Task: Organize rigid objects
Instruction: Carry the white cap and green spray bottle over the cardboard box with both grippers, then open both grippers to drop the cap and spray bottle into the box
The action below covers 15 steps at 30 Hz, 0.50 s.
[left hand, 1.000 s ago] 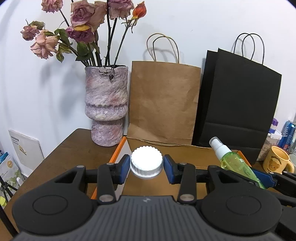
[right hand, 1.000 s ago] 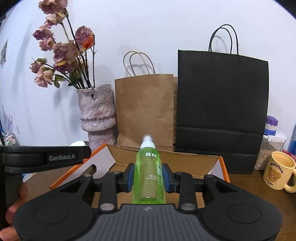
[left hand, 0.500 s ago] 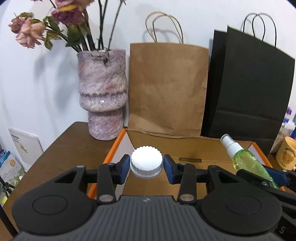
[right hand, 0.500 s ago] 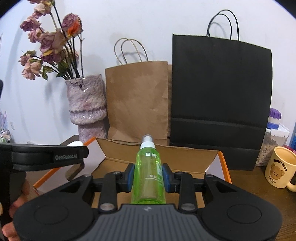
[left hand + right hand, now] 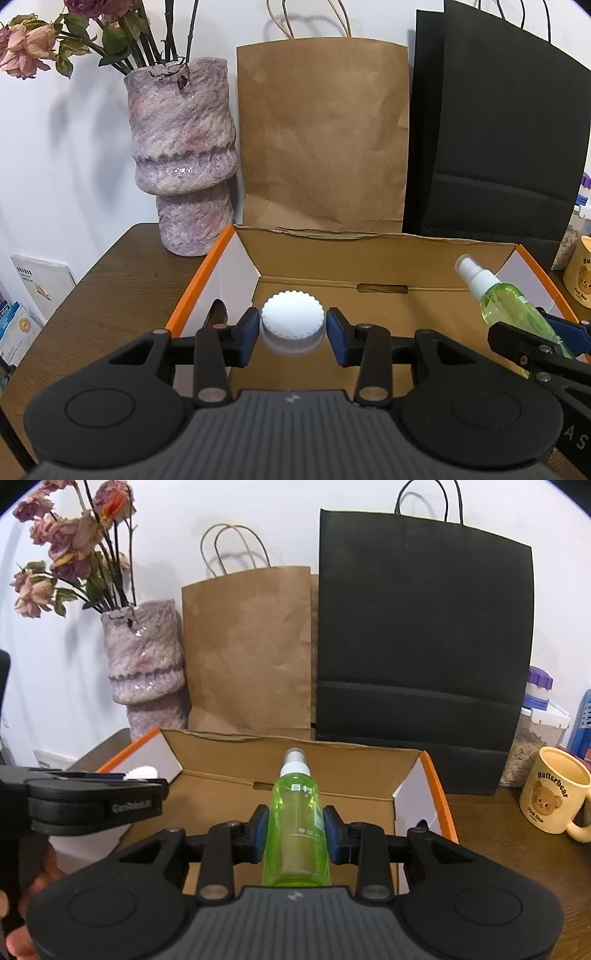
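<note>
My left gripper is shut on a white ridged bottle cap and holds it above the left part of an open cardboard box with orange edges. My right gripper is shut on a green spray bottle with a white nozzle, held over the same box. The spray bottle also shows at the right of the left wrist view. The left gripper shows at the left of the right wrist view.
A purple stone vase with dried roses stands left behind the box. A brown paper bag and a black paper bag lean on the wall. A yellow bear mug and jars stand right. Booklets lie left of the wooden table.
Both grippers have moved forward and down over the box with their objects held. The box interior now fills more of both views.
</note>
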Available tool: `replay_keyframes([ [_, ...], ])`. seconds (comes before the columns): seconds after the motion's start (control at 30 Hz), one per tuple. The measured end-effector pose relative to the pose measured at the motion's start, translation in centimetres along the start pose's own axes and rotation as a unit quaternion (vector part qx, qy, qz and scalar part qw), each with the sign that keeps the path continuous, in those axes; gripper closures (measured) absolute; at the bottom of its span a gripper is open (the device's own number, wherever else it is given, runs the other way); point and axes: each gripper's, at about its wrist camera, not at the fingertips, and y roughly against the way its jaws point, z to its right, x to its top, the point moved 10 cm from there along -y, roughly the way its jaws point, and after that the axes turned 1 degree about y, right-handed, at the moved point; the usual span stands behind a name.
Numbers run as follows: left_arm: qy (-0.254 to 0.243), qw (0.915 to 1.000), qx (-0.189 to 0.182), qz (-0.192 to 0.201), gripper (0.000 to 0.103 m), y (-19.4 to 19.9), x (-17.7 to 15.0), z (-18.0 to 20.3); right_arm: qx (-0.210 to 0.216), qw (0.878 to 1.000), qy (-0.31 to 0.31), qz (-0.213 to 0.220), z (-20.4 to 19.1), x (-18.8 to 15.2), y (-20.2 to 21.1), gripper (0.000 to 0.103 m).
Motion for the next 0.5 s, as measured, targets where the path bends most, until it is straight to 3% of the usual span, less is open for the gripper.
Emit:
replay_keyframes([
  [0.07, -0.001, 1.0000, -0.007, -0.001, 0.061, 0.0, 0.0, 0.1, -0.001, 1.000, 0.001, -0.006, 0.2, -0.3, -0.2, 0.073],
  [0.1, -0.002, 1.0000, -0.008, -0.003, 0.052, -0.1, -0.1, 0.1, -0.001, 1.000, 0.000, -0.010, 0.3, -0.4, -0.4, 0.073],
  [0.13, -0.003, 1.0000, -0.005, -0.004, 0.034, -0.1, -0.1, 0.1, -0.002, 1.000, -0.002, -0.011, 0.5, -0.4, -0.4, 0.073],
  [0.17, -0.004, 1.0000, -0.001, 0.000, 0.025, -0.1, 0.0, 0.0, -0.006, 1.000, -0.003, -0.007, 0.7, -0.4, -0.4, 0.070],
  [0.23, -0.006, 0.9999, 0.003, 0.010, 0.004, 0.2, 0.3, -0.1, -0.013, 1.000, -0.005, -0.003, 1.2, -0.1, -0.1, 0.042],
  [0.27, -0.004, 0.9999, 0.003, 0.014, 0.000, 0.3, 0.4, -0.1, -0.016, 1.000, -0.005, 0.004, 1.5, 0.1, 0.1, 0.019],
  [0.3, -0.003, 0.9999, 0.002, 0.017, 0.000, 0.4, 0.5, -0.1, -0.019, 1.000, -0.005, 0.013, 1.8, 0.2, 0.4, 0.007],
  [0.4, -0.004, 0.9999, 0.008, 0.014, 0.000, 0.5, 0.5, -0.2, -0.033, 0.999, -0.012, 0.025, 2.7, 0.7, 0.8, 0.000],
  [0.5, -0.003, 0.9999, 0.012, 0.011, 0.000, 0.4, 0.4, -0.3, -0.036, 0.999, -0.021, 0.025, 3.5, 0.8, 0.8, 0.000],
])
